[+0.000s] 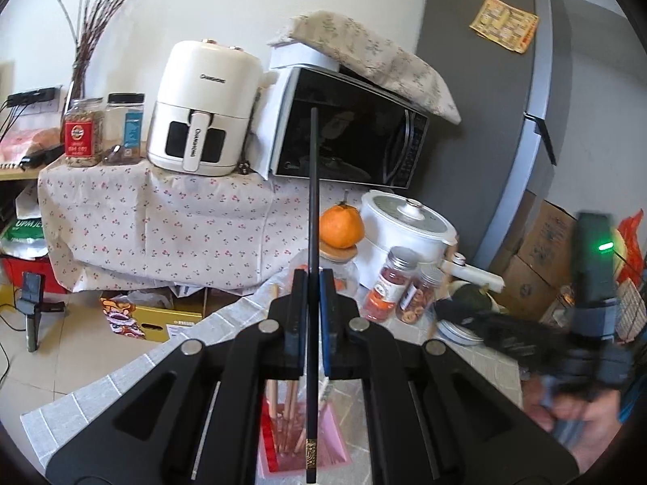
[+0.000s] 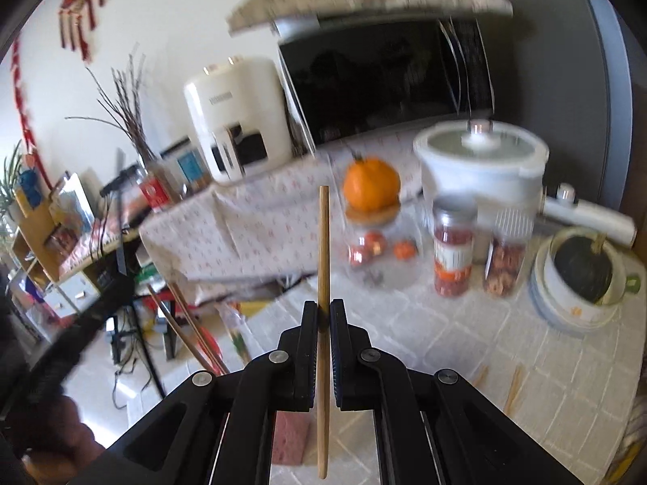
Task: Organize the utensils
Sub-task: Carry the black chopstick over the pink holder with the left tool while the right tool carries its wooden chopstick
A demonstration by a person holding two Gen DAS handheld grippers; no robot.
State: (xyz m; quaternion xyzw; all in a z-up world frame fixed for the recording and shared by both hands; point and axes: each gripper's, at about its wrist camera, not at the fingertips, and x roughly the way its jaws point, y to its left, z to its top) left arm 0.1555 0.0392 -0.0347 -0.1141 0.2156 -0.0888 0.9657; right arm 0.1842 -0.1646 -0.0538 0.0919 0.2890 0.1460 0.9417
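Observation:
My left gripper (image 1: 313, 279) is shut on a black chopstick (image 1: 313, 210) that stands upright, its gold-banded end hanging over a pink holder (image 1: 335, 440) with several wooden chopsticks in it. My right gripper (image 2: 323, 311) is shut on a wooden chopstick (image 2: 323, 242), also upright, above the tiled tablecloth (image 2: 465, 355). The pink holder (image 2: 289, 440) shows just below the right jaws, left of the stick. More wooden chopsticks (image 2: 190, 331) lean out at the left. Loose wooden sticks (image 2: 513, 388) lie on the cloth at the right. The other gripper (image 1: 594, 283) shows blurred at the left wrist view's right edge.
On the table stand a jar topped by an orange (image 2: 370, 186), two spice jars (image 2: 453, 250), a white lidded pot (image 2: 481, 161) and a bowl on plates (image 2: 582, 275). Behind are an air fryer (image 1: 202, 109) and a microwave (image 1: 347, 133) on a floral cloth.

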